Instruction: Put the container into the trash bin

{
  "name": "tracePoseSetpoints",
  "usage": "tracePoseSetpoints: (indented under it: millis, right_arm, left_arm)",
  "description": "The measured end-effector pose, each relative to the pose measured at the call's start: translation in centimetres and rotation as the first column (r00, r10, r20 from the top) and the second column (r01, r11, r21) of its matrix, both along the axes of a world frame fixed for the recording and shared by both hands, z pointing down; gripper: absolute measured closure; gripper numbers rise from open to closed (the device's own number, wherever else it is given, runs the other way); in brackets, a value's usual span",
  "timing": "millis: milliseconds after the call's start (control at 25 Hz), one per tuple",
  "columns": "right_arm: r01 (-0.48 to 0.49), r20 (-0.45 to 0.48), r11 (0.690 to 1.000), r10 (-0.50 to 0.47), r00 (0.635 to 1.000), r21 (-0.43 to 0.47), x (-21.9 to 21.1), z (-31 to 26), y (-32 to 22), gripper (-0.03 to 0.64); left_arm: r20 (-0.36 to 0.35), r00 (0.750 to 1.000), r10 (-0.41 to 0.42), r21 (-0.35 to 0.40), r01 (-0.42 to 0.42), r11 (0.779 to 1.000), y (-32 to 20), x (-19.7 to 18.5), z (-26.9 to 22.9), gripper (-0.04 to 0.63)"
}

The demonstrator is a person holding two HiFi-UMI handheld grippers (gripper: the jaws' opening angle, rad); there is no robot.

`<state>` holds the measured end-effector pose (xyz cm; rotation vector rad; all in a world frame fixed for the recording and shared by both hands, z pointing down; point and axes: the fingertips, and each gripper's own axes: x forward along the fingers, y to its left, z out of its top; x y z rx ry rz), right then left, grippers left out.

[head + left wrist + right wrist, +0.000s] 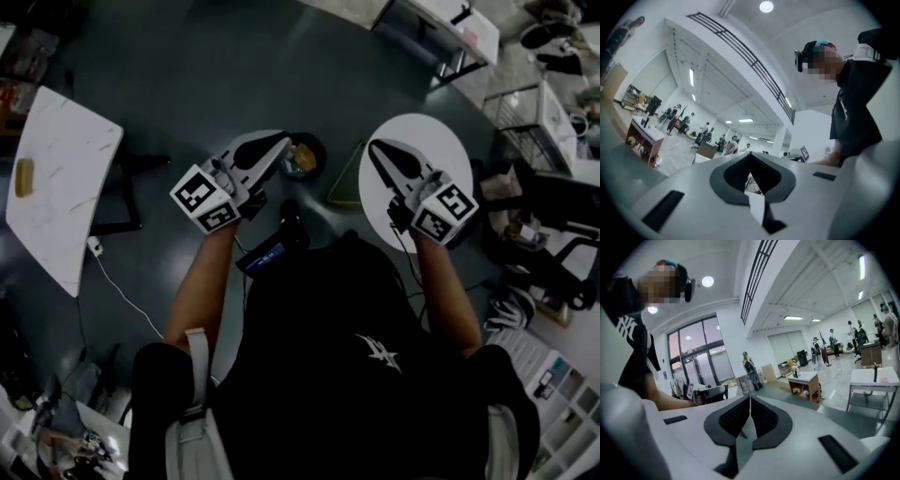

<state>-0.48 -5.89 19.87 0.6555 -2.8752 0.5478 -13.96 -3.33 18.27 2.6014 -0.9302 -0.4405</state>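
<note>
In the head view a small dark round bin (307, 156) stands on the grey floor between my two raised grippers. Something pale and yellowish lies inside it; I cannot tell what it is. My left gripper (281, 142) is held up in front of the body, its tips just left of the bin, jaws shut and empty. My right gripper (373, 146) is up at the same height over the round white table (441, 155), also shut on nothing. In the left gripper view the left gripper (750, 158) points out across a hall. The right gripper (750, 401) does the same in the right gripper view.
A white rectangular table (66, 159) stands at the left with a small yellowish object (24, 176) on it. A flat green-edged panel (345, 178) leans by the round table. Chairs, shelves and clutter (544, 122) fill the right side. A cable (117, 286) runs over the floor.
</note>
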Motion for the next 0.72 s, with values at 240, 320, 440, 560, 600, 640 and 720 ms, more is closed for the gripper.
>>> tracePoseSetpoints:
  millis: [240, 320, 440, 560, 600, 640, 720]
  right_arm:
    - [0.124, 0.119, 0.985, -0.138, 0.983, 0.121, 0.8, -7.6, 4.4, 0.576]
    - [0.139, 0.16, 0.98, -0.162, 0.974, 0.144, 2.3, -9.4, 6.0, 0.577]
    - [0.157, 0.204, 0.972, -0.192, 0.96, 0.177, 5.1, -10.8, 8.9, 0.577]
    - [0.179, 0.235, 0.967, -0.22, 0.947, 0.183, 8.0, -11.0, 11.7, 0.577]
    - [0.181, 0.248, 0.967, -0.222, 0.943, 0.178, 9.1, -10.9, 12.5, 0.578]
    - [0.18, 0.262, 0.969, -0.221, 0.939, 0.17, 10.2, -10.8, 13.1, 0.578]
    - [0.173, 0.288, 0.972, -0.213, 0.933, 0.16, 12.6, -10.7, 14.2, 0.578]
  left_arm:
    - [0.0, 0.997, -0.071, 0.15, 0.07, 0.986, 3.6, -0.7, -7.2, 0.592]
    - [0.05, 0.997, -0.062, 0.178, 0.052, 0.983, 5.2, 1.2, -8.4, 0.592]
    - [0.136, 0.989, -0.053, 0.197, 0.026, 0.98, 7.7, 4.8, -9.3, 0.592]
    - [0.177, 0.983, -0.051, 0.19, 0.016, 0.982, 10.0, 8.1, -9.9, 0.592]
    - [0.184, 0.982, -0.046, 0.183, 0.011, 0.983, 10.7, 9.2, -10.0, 0.594]
    - [0.19, 0.981, -0.039, 0.178, 0.005, 0.984, 11.4, 10.2, -10.1, 0.593]
    - [0.198, 0.98, -0.021, 0.17, -0.013, 0.985, 12.5, 12.3, -10.3, 0.594]
